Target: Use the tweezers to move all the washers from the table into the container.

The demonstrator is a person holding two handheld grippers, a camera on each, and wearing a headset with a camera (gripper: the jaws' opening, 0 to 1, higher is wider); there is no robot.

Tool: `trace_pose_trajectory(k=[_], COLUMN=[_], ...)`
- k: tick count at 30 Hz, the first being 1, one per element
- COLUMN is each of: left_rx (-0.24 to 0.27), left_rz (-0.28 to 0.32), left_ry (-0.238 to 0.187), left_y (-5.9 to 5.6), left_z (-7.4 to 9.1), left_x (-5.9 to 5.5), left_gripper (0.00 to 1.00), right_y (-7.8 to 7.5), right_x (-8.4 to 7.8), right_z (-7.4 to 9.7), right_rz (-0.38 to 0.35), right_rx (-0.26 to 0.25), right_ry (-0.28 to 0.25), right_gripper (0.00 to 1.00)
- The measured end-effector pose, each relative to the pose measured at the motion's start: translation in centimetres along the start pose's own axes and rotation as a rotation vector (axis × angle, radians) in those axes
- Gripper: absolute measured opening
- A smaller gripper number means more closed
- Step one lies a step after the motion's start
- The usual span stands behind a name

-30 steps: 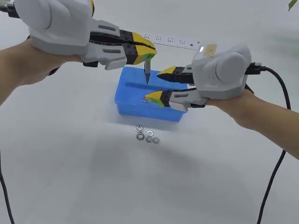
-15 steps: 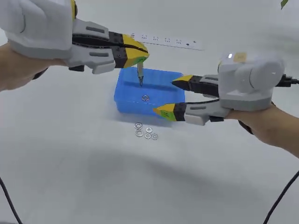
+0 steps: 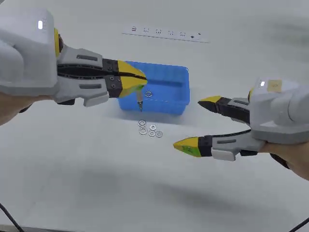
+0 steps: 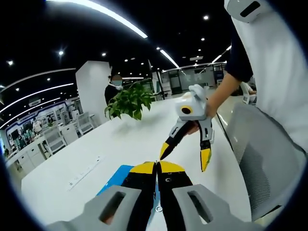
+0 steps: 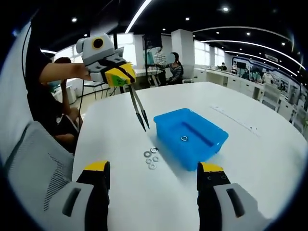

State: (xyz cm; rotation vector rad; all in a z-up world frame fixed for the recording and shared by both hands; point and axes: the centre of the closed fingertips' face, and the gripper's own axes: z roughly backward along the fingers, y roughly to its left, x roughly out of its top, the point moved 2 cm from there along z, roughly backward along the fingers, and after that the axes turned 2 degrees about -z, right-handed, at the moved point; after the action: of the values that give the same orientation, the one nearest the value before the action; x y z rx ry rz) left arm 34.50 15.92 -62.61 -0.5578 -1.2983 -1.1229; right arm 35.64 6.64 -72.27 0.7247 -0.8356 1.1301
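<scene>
My left gripper [image 3: 139, 81] is shut on a pair of metal tweezers [image 3: 140, 100] that point down. Their tips hang just above the front wall of the blue container [image 3: 170, 77], a little behind several washers [image 3: 150, 130] lying in a cluster on the white table. One washer [image 3: 148, 94] lies inside the container. In the right gripper view the tweezers [image 5: 139, 111] hang slightly spread, with nothing between the tips, left of the container [image 5: 202, 144]. My right gripper [image 3: 197, 123] stands open and holds nothing, to the right of the washers.
A white power strip [image 3: 164, 34] lies on the table behind the container. In the right gripper view, chairs [image 5: 33, 163] stand at the table's edge and people sit in the office beyond. A potted plant [image 4: 129, 101] stands past the table.
The left gripper has brought the tweezers from over the container's middle down to its front wall, nearer the washers. The right gripper has drawn back to the right, away from the container.
</scene>
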Motion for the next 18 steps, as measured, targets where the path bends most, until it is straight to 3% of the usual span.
trace_pose_trajectory(k=[6,9,12,18], left_rx=[0.002,0.008,0.005,0.011], left_rz=[0.06,0.088,0.101,0.131], left_ry=[-0.004,0.005,0.018,0.026], left_y=[-0.8,-1.1,-1.3,-0.9], left_z=[-0.3,-0.6,-0.8,-1.0], left_x=[-1.7,-2.7,-3.5,-4.9], left_gripper=[0.04,0.04,0.05,0.05], right_y=[0.6,1.0,1.2,1.2], right_x=[-1.1,-1.2,-1.8,-2.5], right_z=[-0.1,-0.4,-0.7,-0.9], right_rz=[-0.061,-0.116,-0.121,-0.155], right_rx=[0.022,0.045,0.06,0.052], right_ry=[0.014,-0.006,0.016,0.032], right_gripper=[0.83,0.85,0.88,0.94])
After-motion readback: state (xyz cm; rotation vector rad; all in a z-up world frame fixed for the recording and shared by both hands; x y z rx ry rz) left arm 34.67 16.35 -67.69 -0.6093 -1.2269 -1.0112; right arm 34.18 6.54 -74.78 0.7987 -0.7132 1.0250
